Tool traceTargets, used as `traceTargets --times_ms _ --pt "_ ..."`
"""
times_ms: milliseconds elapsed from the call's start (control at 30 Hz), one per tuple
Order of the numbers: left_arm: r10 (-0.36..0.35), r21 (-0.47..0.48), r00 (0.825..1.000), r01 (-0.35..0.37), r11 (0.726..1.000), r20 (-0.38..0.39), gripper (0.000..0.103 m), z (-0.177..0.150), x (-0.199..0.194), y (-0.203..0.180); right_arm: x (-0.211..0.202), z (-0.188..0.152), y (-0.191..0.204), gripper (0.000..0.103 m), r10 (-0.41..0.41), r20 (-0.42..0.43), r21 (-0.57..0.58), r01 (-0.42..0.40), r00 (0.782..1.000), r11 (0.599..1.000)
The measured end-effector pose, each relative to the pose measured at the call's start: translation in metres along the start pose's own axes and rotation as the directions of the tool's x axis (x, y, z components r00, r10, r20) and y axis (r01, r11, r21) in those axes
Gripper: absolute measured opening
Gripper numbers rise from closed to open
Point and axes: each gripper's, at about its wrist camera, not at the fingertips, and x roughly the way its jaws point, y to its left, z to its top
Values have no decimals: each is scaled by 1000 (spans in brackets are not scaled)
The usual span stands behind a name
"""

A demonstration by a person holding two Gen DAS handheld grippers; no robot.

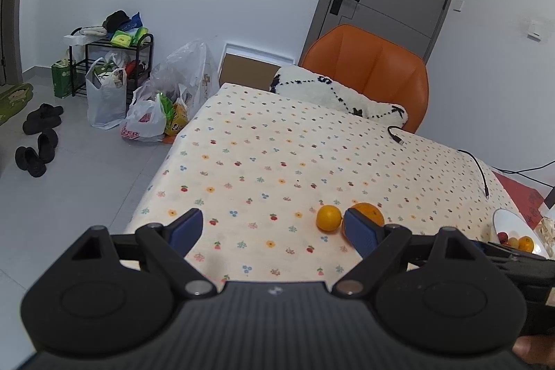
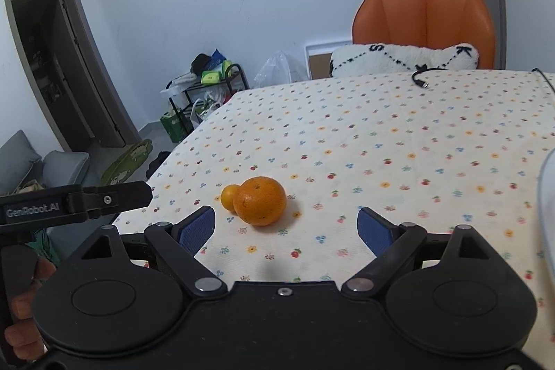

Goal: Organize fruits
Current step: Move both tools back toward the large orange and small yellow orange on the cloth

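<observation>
Two oranges lie side by side on the flowered tablecloth. The large orange (image 2: pixel 260 200) sits just ahead of my open right gripper (image 2: pixel 286 224), slightly left of its middle, with the small orange (image 2: pixel 228 195) half hidden behind it. In the left wrist view the small orange (image 1: pixel 329 218) shows in full and the large orange (image 1: pixel 367 212) is partly covered by my right-hand fingertip (image 1: pixel 360 229). My left gripper (image 1: pixel 272 227) stands open over bare cloth, with both oranges to its right. A white bowl (image 1: pixel 503 224) at the right edge holds several fruits.
An orange chair (image 1: pixel 371 65) with a white cushion (image 1: pixel 333 92) stands at the table's far side. Black cables (image 1: pixel 480 167) lie on the far right of the tablecloth (image 1: pixel 277 148). Bags, a rack and shoes sit on the floor to the left. The left gripper's body (image 2: pixel 73 201) shows at the right view's left edge.
</observation>
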Motion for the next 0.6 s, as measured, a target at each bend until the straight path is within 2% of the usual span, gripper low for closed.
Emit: traceTargets --times_ms 267,333,467,533,567,600 --pt "18 -11 1000 -18 1000 -10 87 -1 5 8 27 5 4 88 3 -38 -5 -4 999 1000" --pt "18 -15 1000 -18 1000 -13 87 -1 6 9 33 6 6 84 2 -46 -5 -2 999 1000" --pt "15 -7 1000 -15 1000 -11 87 -1 8 9 41 5 9 66 -2 -51 -22 1 999 1000" --pt "15 -7 1000 -15 1000 -13 87 -1 10 9 40 5 9 51 26 -53 -19 -27 998 999" --pt "15 -9 1000 -15 1000 -14 87 -1 11 9 40 6 8 40 56 -58 -8 -56 997 998" --pt "14 -11 1000 -14 1000 -14 87 -1 12 8 39 6 8 40 65 -61 -3 -65 996 998"
